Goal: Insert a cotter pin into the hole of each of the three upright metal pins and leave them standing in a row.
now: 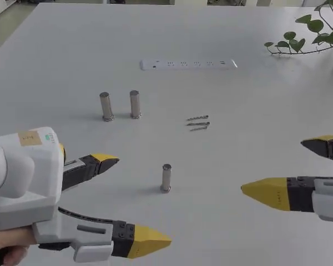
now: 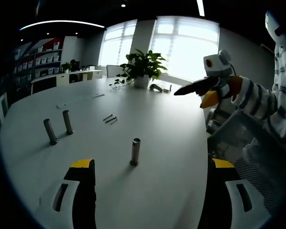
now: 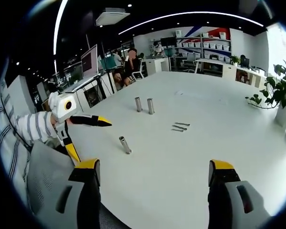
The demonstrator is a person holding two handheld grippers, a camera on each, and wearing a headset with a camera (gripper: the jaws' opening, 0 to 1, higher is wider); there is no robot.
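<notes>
Three metal pins stand upright on the white table: two side by side at the back left, and a third pin alone nearer to me. Three cotter pins lie loose in a small cluster to the right of the pair. My left gripper is open at the lower left, its yellow tips just left of the lone pin. My right gripper is open at the right edge, clear of everything. In the left gripper view the lone pin stands ahead between the jaws.
A white power strip lies across the back of the table. A leafy plant reaches in at the far right corner. The right gripper view has desks, chairs and people beyond the table.
</notes>
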